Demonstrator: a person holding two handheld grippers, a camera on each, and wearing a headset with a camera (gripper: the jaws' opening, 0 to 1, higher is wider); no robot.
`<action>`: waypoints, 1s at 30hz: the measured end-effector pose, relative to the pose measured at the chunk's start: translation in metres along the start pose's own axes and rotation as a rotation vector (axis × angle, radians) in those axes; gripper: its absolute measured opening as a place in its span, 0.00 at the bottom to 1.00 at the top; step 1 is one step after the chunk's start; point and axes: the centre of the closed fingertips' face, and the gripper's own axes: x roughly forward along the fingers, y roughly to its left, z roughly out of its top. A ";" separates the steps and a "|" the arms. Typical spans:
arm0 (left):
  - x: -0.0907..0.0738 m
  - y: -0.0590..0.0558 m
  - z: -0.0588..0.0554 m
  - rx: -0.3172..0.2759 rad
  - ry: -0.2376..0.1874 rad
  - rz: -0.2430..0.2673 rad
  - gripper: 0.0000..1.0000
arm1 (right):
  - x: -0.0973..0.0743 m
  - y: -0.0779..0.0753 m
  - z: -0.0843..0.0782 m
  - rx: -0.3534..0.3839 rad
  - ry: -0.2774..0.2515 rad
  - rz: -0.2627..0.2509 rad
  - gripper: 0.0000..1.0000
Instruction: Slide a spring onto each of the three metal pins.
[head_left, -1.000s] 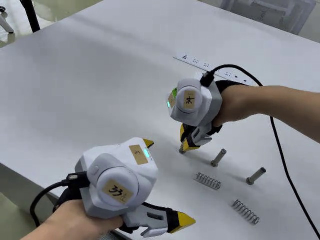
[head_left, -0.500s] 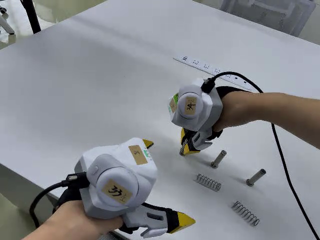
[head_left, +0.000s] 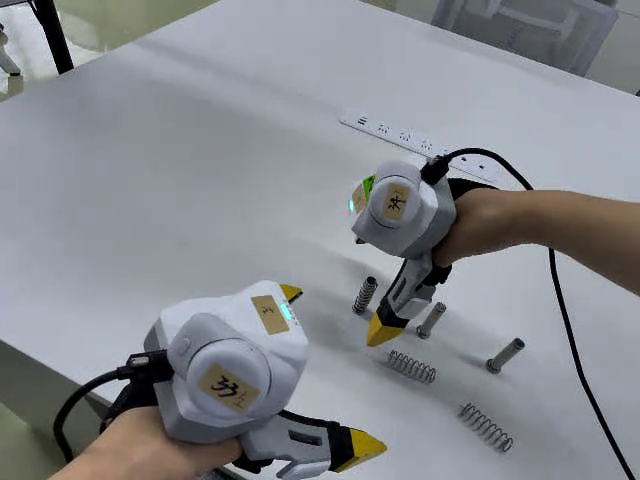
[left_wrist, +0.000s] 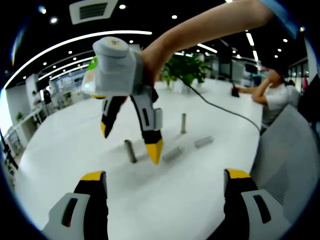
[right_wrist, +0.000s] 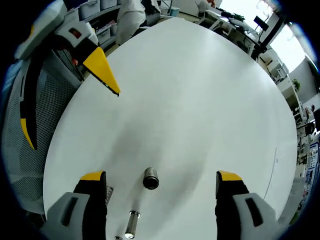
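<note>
At the lower left of the head view, the left tongs (head_left: 328, 368) hang over the near part of the white tabletop (head_left: 180, 170), yellow-tipped jaws wide apart and holding nothing. To their right the first pin (head_left: 371, 282) stands upright on the tabletop, with a fitted spring (head_left: 364, 298) coiled around it. Just right of that, the right tongs (right_wrist: 160, 177) point down at the tabletop, jaws spread and empty. In the right gripper view the spring-covered pin sits between the two jaw tips and touches neither. Next comes the middle pin (head_left: 432, 320), bare, just beside the right tongs' yellow tip. It seems to stand on end, though the angle makes that hard to judge. Nearer the person, a loose spring (head_left: 412, 366) lies flat. Further right is the third pin (head_left: 505, 354), also bare, and a second loose spring (head_left: 485, 425) lies flat near it. A black cable (head_left: 560, 300) trails from the right tongs, and a power strip (head_left: 410, 135) lies beyond.
</note>
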 end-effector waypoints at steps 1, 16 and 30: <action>0.000 0.000 0.000 0.000 0.000 0.000 0.98 | -0.001 -0.001 0.000 0.006 -0.007 -0.003 0.94; 0.000 -0.001 -0.001 -0.011 0.013 -0.007 0.98 | -0.038 0.009 -0.012 0.184 -0.137 -0.061 0.99; 0.004 -0.012 0.000 0.022 0.040 -0.079 0.99 | -0.079 0.046 -0.042 0.296 -0.230 -0.134 0.99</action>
